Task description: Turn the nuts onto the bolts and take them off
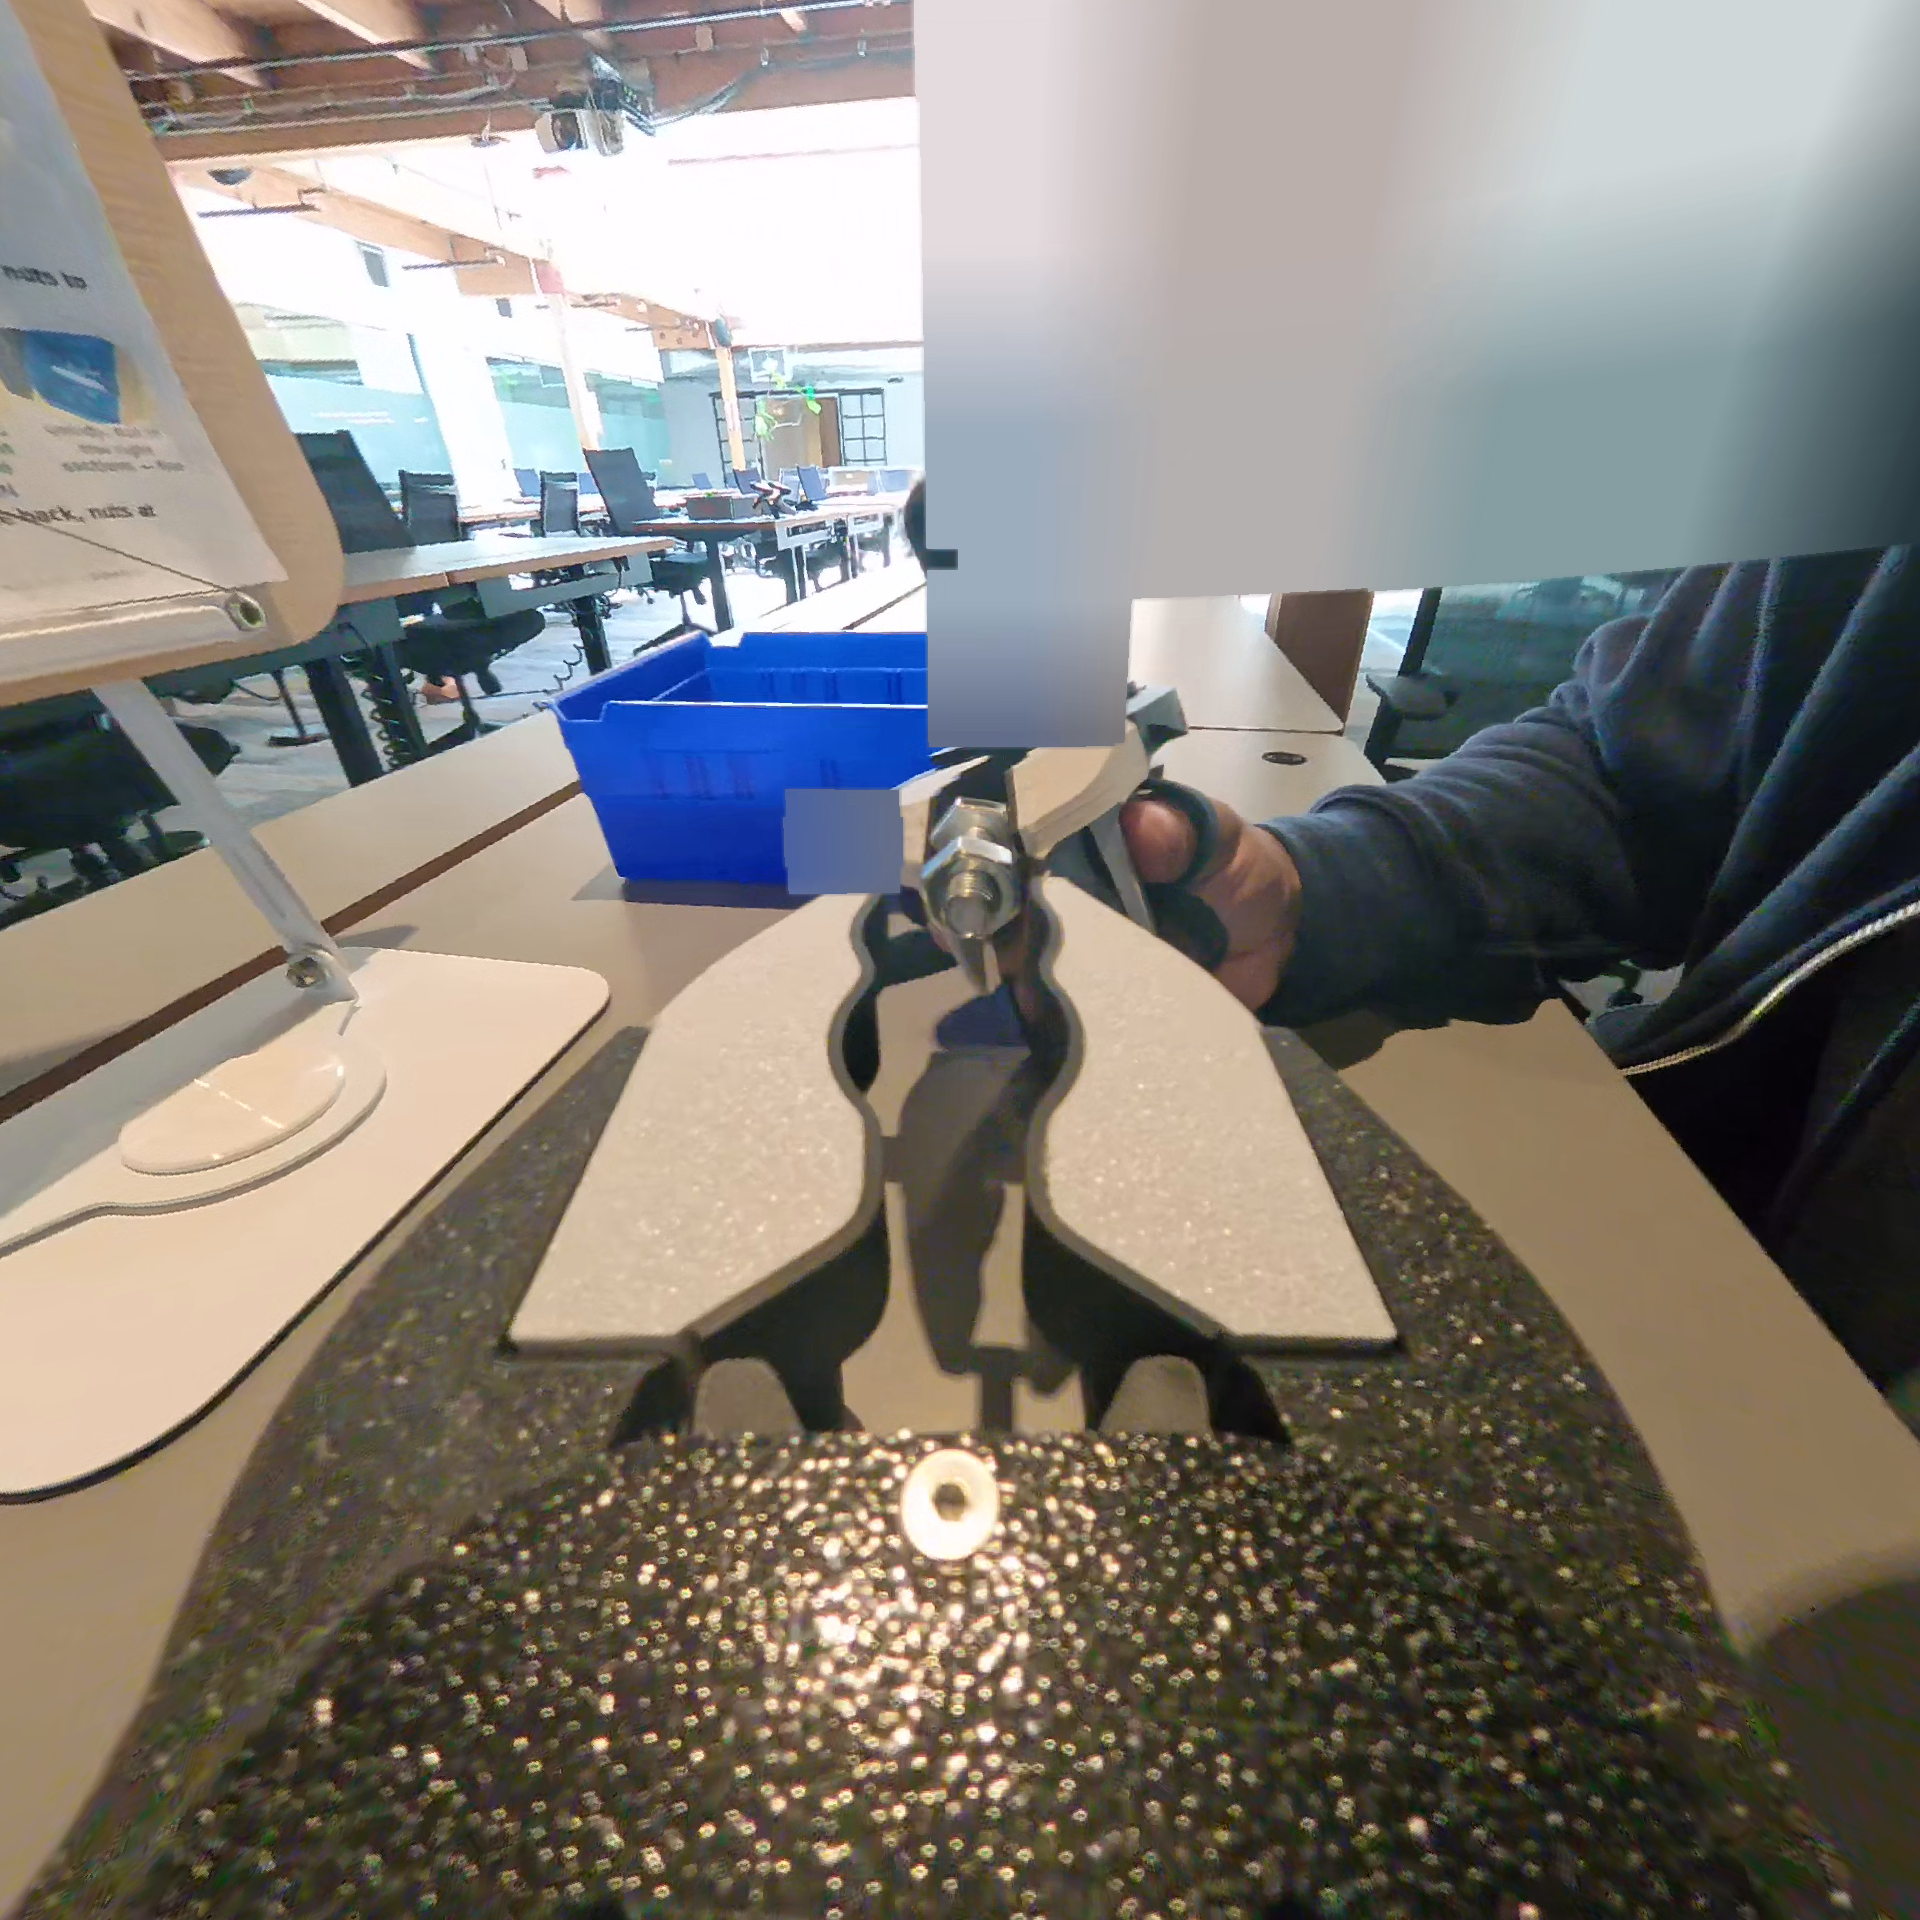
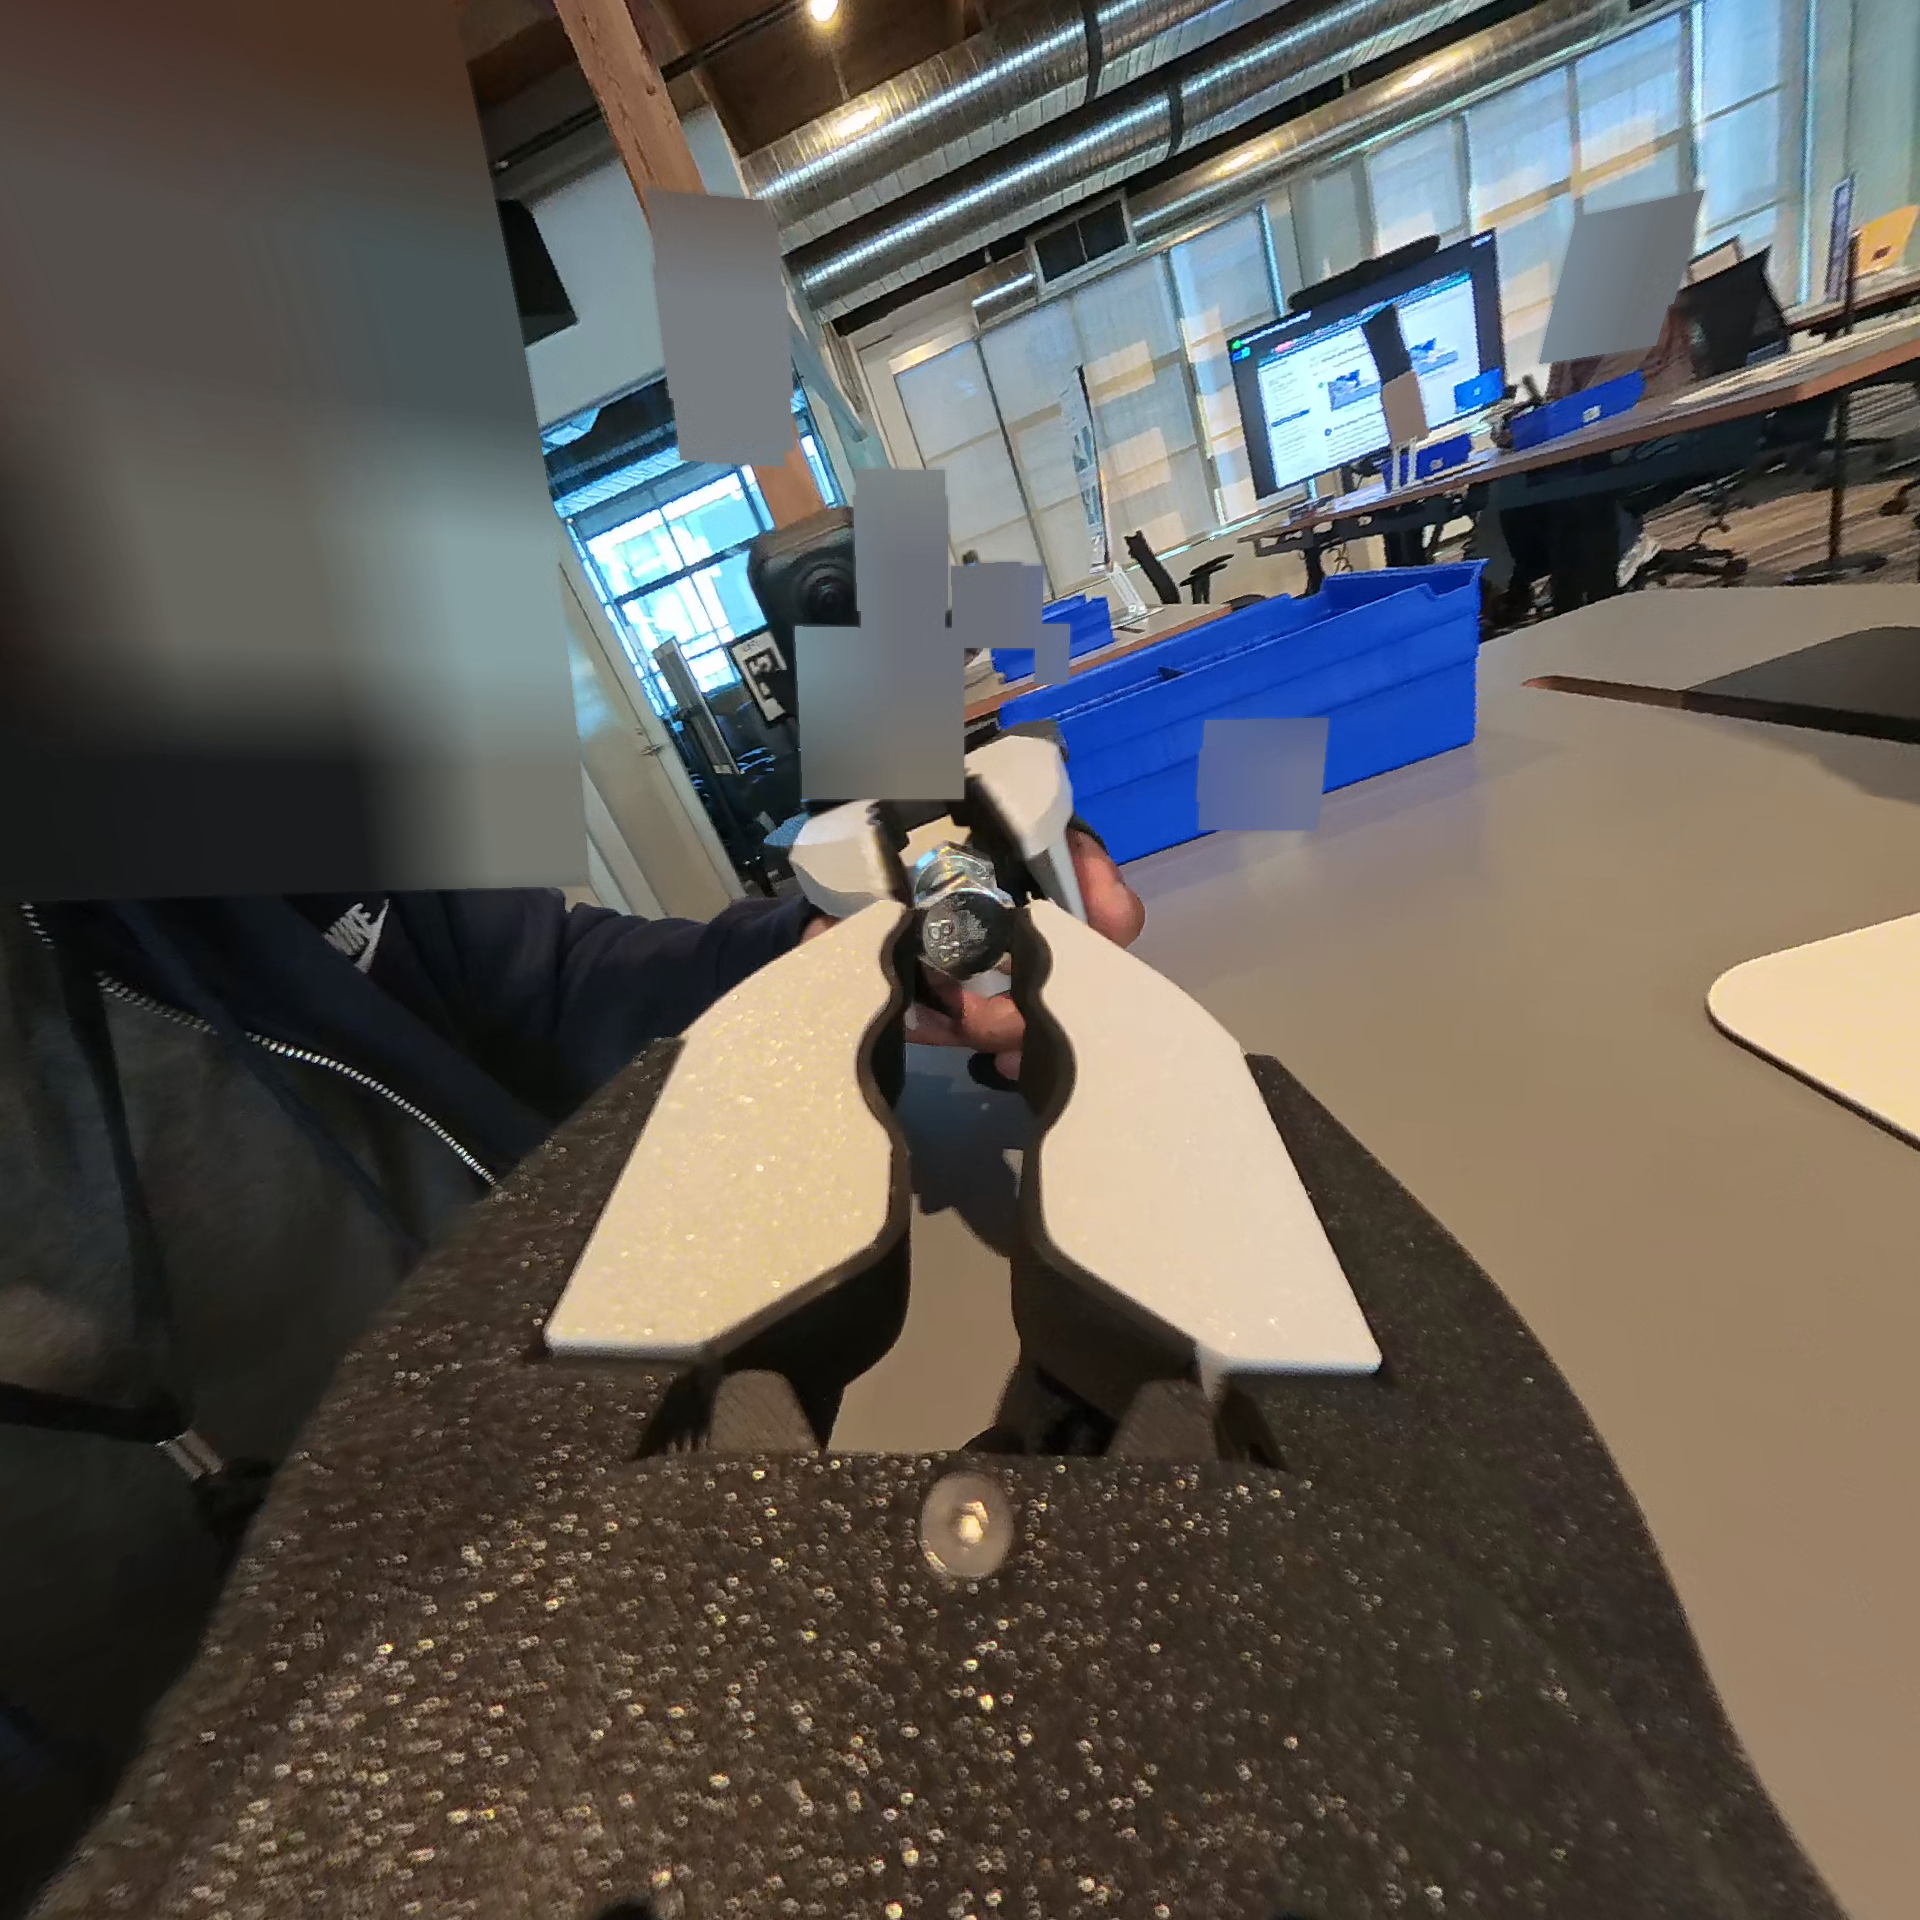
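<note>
Open-plan office: desk rows (image 1: 582, 551), swivel chairs (image 1: 623, 499), monitor (image 2: 1371, 364), exposed ceiling ducts (image 2: 1039, 114).

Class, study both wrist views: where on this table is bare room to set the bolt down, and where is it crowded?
Bare grey table lies between the blue bin and the white stand base. It is crowded above the near edge, where both grippers meet around the bolt and nut.

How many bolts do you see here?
1. The bolt is held in the air, its head between the right gripper's fingers, with a nut on its thread; more may lie hidden in the blue bin.
</note>
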{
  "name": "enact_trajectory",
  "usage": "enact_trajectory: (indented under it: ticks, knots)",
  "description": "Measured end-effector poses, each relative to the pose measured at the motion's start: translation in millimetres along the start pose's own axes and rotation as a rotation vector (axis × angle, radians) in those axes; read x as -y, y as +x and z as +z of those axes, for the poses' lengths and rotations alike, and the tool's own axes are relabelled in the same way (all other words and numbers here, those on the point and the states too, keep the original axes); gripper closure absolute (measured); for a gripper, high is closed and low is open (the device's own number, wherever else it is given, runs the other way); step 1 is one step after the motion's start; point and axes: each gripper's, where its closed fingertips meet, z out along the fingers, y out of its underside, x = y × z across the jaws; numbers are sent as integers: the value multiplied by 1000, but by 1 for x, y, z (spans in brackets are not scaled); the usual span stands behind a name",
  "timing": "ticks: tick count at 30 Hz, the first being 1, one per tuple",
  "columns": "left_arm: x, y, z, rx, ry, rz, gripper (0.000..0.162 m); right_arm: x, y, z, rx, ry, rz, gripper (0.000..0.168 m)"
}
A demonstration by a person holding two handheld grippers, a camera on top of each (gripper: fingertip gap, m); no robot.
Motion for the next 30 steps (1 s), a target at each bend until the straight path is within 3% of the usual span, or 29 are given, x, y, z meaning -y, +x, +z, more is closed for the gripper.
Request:
enact_trajectory:
  ticks: [8,10,12,15,17,21,23,25,30]
  knots:
    - [-3,1,5,23,-21,-3,131,1,2,-1,-10,9,6,152]
    - [-2,2,6,16,-19,-9,133,-1,2,1,-7,2,7,152]
    - [-1,2,6,24,-15,4,145,-2,1,2,-2,-4,6,152]
    - [-2,2,5,43,-36,78,145,-3,1,2,-1,-5,11,152]
    - [-3,1,5,84,-59,194,145,-2,1,2,3,1,25,152]
    - [-5,-2,6,233,-125,689,145,-2,3,1,6,16,53,152]
    - [-4,-3,7,296,-134,809,144,-1,4,0,7,24,59,152]
    - [1,1,7,253,-63,661,131,1,4,0,7,34,60,152]
    - [7,-4,6,89,54,36,113,2,4,-1,0,37,49,152]
